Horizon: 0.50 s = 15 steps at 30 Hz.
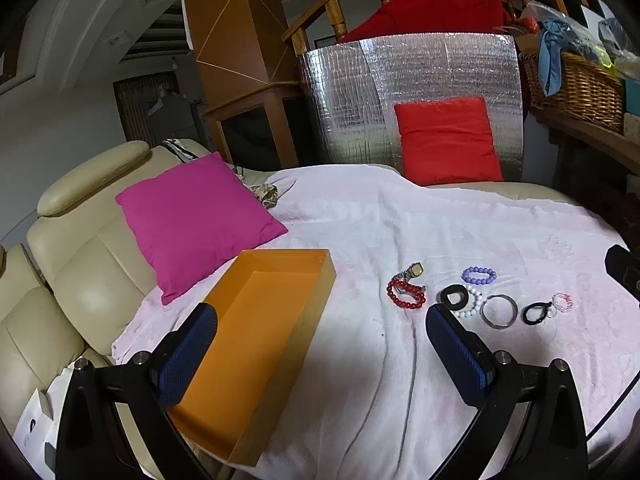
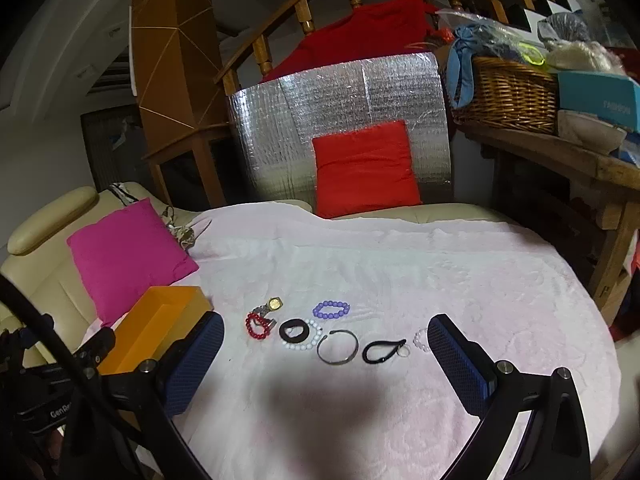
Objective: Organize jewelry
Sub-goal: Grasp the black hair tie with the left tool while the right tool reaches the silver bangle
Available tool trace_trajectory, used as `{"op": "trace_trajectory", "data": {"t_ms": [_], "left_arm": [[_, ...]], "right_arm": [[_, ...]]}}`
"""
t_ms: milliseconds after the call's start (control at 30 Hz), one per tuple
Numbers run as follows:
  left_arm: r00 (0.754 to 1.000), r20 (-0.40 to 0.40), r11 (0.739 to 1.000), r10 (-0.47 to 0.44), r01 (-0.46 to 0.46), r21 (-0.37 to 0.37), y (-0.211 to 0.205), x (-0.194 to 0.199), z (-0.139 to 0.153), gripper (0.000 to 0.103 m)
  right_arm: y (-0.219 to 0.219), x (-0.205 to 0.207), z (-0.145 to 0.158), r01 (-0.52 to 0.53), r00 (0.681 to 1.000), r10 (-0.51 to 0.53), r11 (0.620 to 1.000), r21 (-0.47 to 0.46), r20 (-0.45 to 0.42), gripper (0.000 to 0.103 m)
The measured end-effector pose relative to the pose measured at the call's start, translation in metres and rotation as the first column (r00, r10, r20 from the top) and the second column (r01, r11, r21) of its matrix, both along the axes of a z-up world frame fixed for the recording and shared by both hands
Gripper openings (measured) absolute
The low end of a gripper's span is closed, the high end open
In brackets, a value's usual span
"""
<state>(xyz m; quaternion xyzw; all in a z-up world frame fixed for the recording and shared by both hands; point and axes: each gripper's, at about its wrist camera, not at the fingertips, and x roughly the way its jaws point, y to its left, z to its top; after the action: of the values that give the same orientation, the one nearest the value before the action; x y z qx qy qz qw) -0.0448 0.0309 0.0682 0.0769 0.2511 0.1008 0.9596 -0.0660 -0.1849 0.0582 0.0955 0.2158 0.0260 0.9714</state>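
I hold both the left gripper and the right gripper spread wide and empty above the pink blanket, with nothing between them and the jewelry. That cluster lies just right of the empty orange box, behind which a magenta cushion leans. Far right of the box, a wicker basket holds cloth and bags beside a teal carton with unreadable lettering.

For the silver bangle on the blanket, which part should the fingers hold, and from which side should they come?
Grip the thin band of the bangle on its near side, coming from above with one finger inside the ring and one outside. It lies flat on the blanket, so there is no edge to take from the side. Its open gap is at the far side, and the white beads lie close on its left.
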Motion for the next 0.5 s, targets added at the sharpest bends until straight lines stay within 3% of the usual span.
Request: {"op": "trace_trajectory", "data": {"t_ms": [100,200,367,500], "left_arm": [[1.000,-0.012,1.000,-0.025,0.025,-0.015,-0.004,0.024,-0.014,0.103],[0.992,-0.056,0.990,-0.112,0.107,-0.092,-0.006,0.060,-0.039,0.103],[0.969,-0.178,0.976,-0.173,0.144,-0.164,-0.015,0.116,-0.089,0.103],[0.945,-0.228,0.962,-0.233,0.190,-0.196,-0.031,0.140,-0.112,0.103]], "right_arm": [[-0.009,0.024,-0.011,-0.006,1.000,0.006,1.000,0.023,-0.025,0.103],[-0.023,0.049,-0.026,-0.036,0.997,0.040,0.998,0.055,-0.063,0.103],[-0.066,0.097,-0.068,-0.058,0.975,0.100,0.976,0.208,-0.198,0.103],[-0.084,0.124,-0.099,-0.056,0.938,0.161,0.944,0.325,-0.308,0.090]]}}
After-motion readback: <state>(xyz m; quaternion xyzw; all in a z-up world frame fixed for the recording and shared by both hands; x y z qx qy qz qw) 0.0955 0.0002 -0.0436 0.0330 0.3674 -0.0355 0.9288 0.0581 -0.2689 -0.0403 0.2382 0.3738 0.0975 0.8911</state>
